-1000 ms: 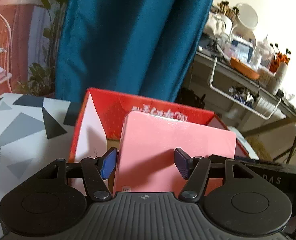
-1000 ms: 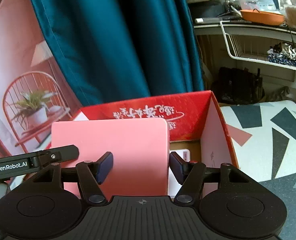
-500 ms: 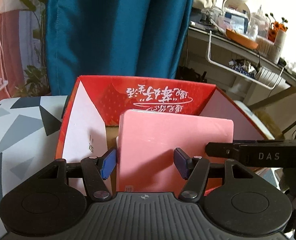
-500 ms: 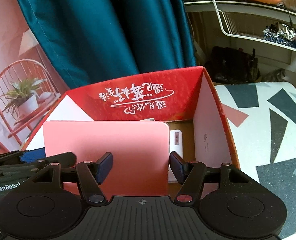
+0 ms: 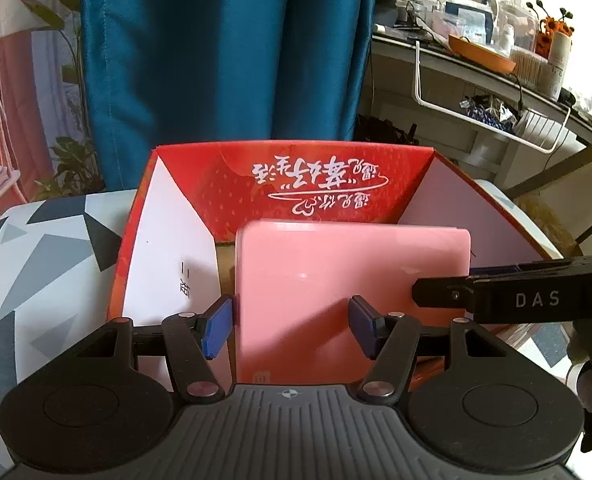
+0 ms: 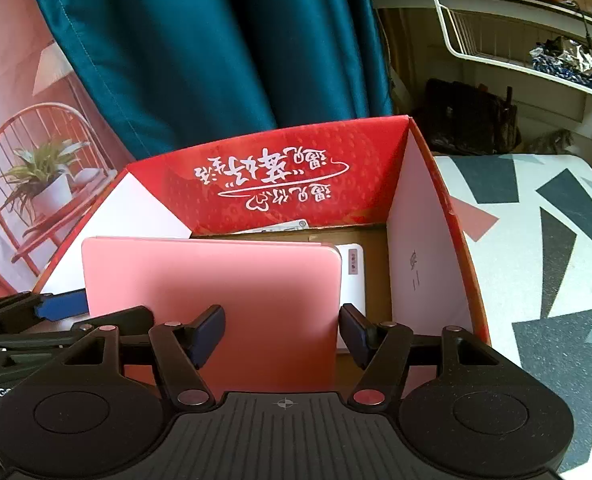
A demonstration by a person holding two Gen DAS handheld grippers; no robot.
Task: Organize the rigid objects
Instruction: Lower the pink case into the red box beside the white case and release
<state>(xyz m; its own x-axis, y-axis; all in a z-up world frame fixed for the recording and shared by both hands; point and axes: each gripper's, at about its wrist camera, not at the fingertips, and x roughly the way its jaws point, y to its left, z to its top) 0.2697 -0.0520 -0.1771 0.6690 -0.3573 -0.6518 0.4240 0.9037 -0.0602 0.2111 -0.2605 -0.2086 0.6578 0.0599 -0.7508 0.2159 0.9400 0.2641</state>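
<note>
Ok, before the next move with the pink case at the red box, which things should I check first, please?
1. Red box open and upright on the table: ok.
2. Pink case upright, facing the box's back wall: ok.
3. Left gripper holding the case firmly: cannot tell; one pad sits at its left edge, the other in front of it.
4. Right gripper holding the case firmly: cannot tell.
5. White item in the box clear of the case's right edge: cannot tell.
6. Case's bottom edge seated: cannot tell, hidden by the grippers.
</note>
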